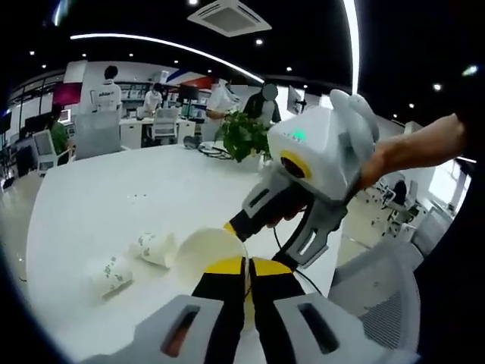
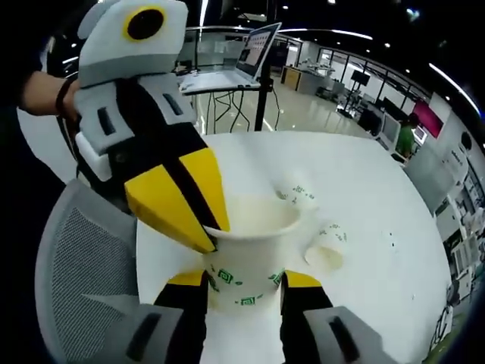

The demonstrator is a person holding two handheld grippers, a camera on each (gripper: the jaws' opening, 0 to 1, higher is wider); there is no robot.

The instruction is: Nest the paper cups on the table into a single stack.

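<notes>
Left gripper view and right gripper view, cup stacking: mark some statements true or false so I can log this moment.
1. The right gripper has its jaws on either side of an upright paper cup. True.
2. The left gripper hangs clear of that cup. False: its yellow jaws pinch the cup's rim.
3. Two loose cups lie on their sides on the white table. True.
4. Those two loose cups are nested in each other. False: they lie apart.
5. A laptop lies flat on the white table. False: it sits open on a stand beyond the table's edge.
</notes>
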